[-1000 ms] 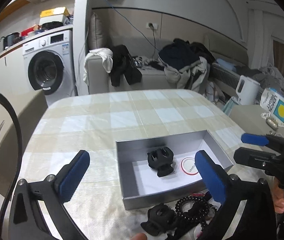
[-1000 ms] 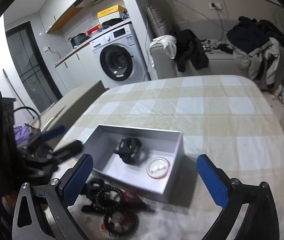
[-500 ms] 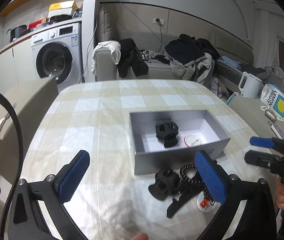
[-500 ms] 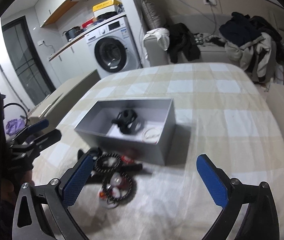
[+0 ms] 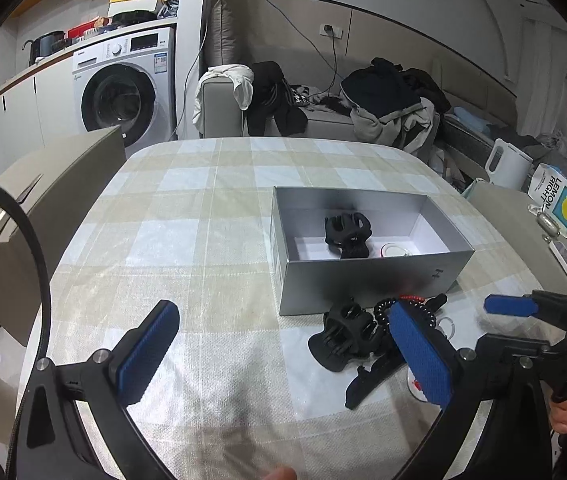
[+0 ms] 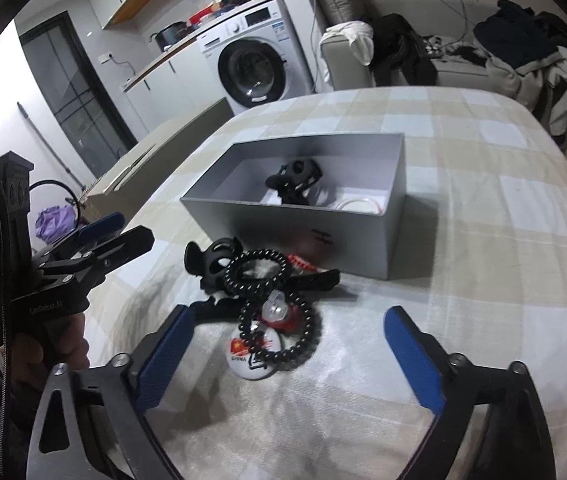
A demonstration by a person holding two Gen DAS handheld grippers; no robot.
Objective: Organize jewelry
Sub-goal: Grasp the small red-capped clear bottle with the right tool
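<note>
On the checked table (image 5: pixel 211 240), grey box (image 5: pixel 367 280) holds a black hair claw (image 5: pixel 347 234); both tongs gape empty.

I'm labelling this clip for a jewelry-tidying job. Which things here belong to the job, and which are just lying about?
Part of the job:
- grey box
- black hair claw and clear ring in the box
- second hair claw in front of the box
- beaded bracelets
- round badge

Lying about:
- washing machine
- kettle
- clothes on the sofa
</note>
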